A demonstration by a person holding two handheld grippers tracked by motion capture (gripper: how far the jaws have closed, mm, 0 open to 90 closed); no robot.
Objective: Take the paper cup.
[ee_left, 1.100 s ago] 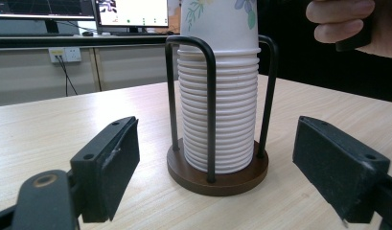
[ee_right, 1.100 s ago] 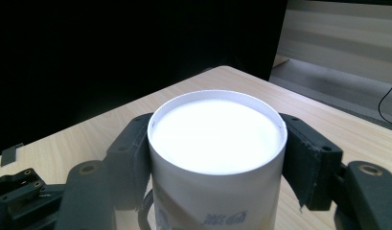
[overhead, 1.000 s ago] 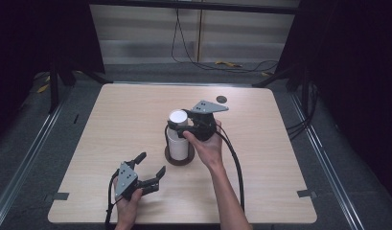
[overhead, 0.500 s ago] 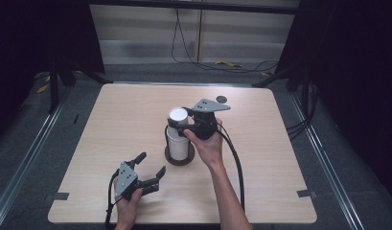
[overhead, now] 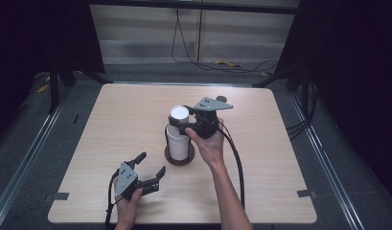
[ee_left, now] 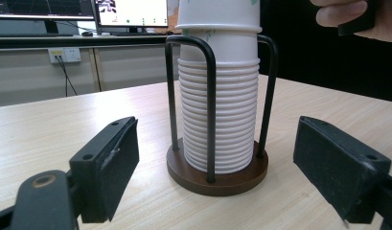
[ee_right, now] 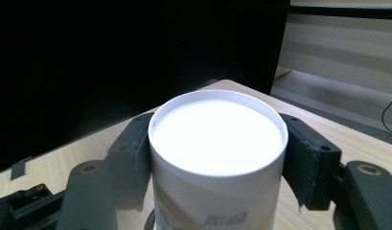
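From the high view, a stack of white ribbed paper cups (overhead: 179, 139) stands upright in a round dark wooden base with black wire uprights (overhead: 179, 156), near the middle of the pale wooden worktop (overhead: 280, 158). The right tool (overhead: 183, 120) comes in level from the right at the stack's top and is closed on the topmost white paper cup (overhead: 179, 114), probably so that one cup can be drawn up while the wire uprights hold the rest. The left tool (overhead: 150, 164) lies nearer and to the left, its jaws spread wide with nothing between them, well apart from the holder and clear of the lifting path. Bare worktop lies on every side of the holder, with the edges far off, so upward movement looks free. In the left gripper view, the holder (ee_left: 217, 167) and its stack (ee_left: 217, 120) stand beyond the parted jaws, and the top cup (ee_left: 217, 14) sits higher than the wire loops, so its rim looks clear of them. In the right gripper view, the black pads press on both sides of the top cup (ee_right: 217, 139) just below its rim, a grip that looks firm; the worktop's far corner lies just beyond.
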